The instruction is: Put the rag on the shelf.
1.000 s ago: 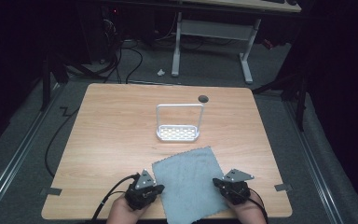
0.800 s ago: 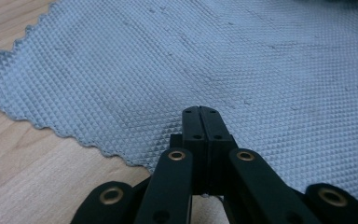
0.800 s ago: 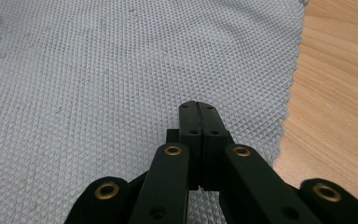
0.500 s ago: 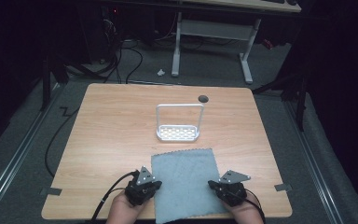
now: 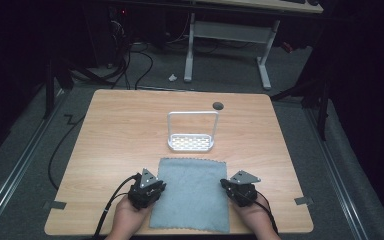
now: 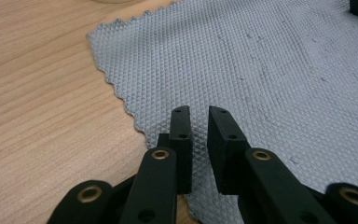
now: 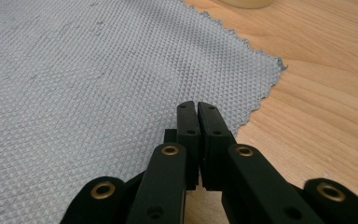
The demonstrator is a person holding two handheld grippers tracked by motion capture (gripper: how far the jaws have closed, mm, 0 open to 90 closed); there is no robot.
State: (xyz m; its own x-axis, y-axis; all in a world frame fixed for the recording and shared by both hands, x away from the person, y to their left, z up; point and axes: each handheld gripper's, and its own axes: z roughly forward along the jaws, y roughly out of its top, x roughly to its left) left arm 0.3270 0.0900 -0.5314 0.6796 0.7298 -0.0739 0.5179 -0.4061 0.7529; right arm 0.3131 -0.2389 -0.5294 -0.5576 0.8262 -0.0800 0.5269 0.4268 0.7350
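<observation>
A grey waffle-weave cloth (image 5: 190, 192) lies flat on the wooden table (image 5: 115, 140) near its front edge. My left gripper (image 5: 154, 191) sits at the cloth's left edge. In the left gripper view its jaws (image 6: 199, 112) have just been opening. They stand a little apart over the cloth (image 6: 261, 70) with nothing between them. My right gripper (image 5: 231, 190) sits at the cloth's right edge. In the right gripper view its jaws (image 7: 196, 106) are together above the cloth (image 7: 98, 70). Any fabric pinched in them is hidden.
A small white rack (image 5: 191, 142) with a tall wire handle stands just beyond the cloth, mid-table. A dark round hole (image 5: 218, 105) marks the table's far side. A cable trails off the front edge from the left gripper.
The cloth was skewed and now lies square to the table edge. Both hands have shifted slightly with it. The left jaws have parted.
</observation>
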